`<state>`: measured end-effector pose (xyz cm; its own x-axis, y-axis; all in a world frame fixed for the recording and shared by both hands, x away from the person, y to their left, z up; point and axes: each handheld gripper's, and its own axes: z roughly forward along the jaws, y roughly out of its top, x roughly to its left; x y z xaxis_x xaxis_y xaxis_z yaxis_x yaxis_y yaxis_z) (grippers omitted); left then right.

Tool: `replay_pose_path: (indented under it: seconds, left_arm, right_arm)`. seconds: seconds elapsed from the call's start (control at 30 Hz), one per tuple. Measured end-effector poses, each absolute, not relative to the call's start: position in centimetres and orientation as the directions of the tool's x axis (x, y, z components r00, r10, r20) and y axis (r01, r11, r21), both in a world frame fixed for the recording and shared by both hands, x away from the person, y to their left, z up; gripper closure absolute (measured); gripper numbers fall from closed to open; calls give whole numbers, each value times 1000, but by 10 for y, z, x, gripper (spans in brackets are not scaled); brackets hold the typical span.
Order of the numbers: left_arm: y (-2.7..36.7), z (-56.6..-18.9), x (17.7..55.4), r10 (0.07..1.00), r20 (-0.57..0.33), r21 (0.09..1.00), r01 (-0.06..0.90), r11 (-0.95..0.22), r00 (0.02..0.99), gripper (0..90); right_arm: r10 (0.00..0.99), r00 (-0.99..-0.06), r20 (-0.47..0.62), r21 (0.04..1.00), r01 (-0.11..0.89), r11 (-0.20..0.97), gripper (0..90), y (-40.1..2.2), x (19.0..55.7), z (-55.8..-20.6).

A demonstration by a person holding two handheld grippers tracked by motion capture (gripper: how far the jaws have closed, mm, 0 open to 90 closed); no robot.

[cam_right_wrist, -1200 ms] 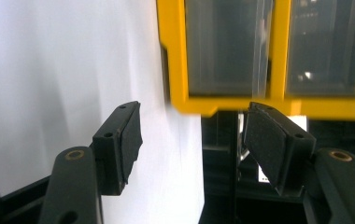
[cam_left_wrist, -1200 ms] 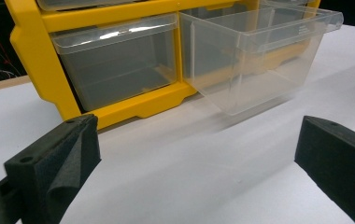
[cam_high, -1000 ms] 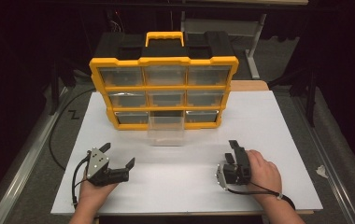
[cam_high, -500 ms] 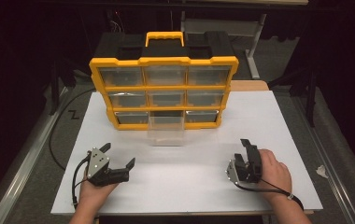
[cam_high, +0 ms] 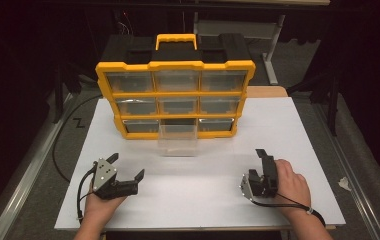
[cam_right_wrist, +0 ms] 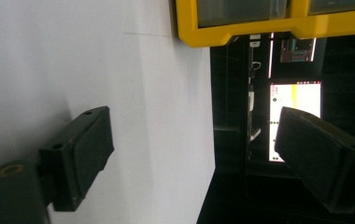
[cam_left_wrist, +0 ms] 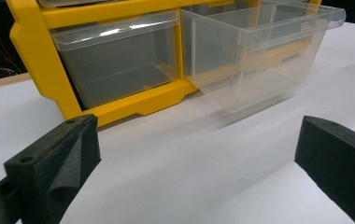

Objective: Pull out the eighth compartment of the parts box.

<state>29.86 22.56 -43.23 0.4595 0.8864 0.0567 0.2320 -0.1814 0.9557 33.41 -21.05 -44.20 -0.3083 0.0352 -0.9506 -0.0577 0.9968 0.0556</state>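
Resting on the white table [cam_high: 288, 125], both grippers are sitting open and empty; the right gripper [cam_high: 263, 167] has just been opening. The clear drawer [cam_high: 178, 142] is protruding from the yellow organizer [cam_high: 175, 95], bottom middle. Advise approaching squarely, gripping its front lip.

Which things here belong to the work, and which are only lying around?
Belong to the work:
- pulled-out clear drawer
- yellow organizer
- left gripper, open
- right gripper, jaws just opening, nothing between them

Lying around:
- black cable beside the table
- lit screen
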Motion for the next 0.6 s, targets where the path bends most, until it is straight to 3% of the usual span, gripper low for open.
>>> replay_pose_path:
  seconds: [0.1, 0.37, 0.6]
  left_arm:
    - [226, -432, 299, 886, 57, 956, 232, -182, 460, 9]
    - [226, -432, 299, 886, 56, 955, 233, -182, 460, 9]
    - [226, -432, 298, 887, 53, 956, 233, -178, 458, 9]
  right_arm:
    - [36, -305, -952, 55, -55, 997, 7, -210, 334, -443]
    - [40, -281, -959, 59, -59, 996, 7, -211, 333, -440]
    - [110, -311, -944, 127, -36, 991, 7, -215, 336, -440]
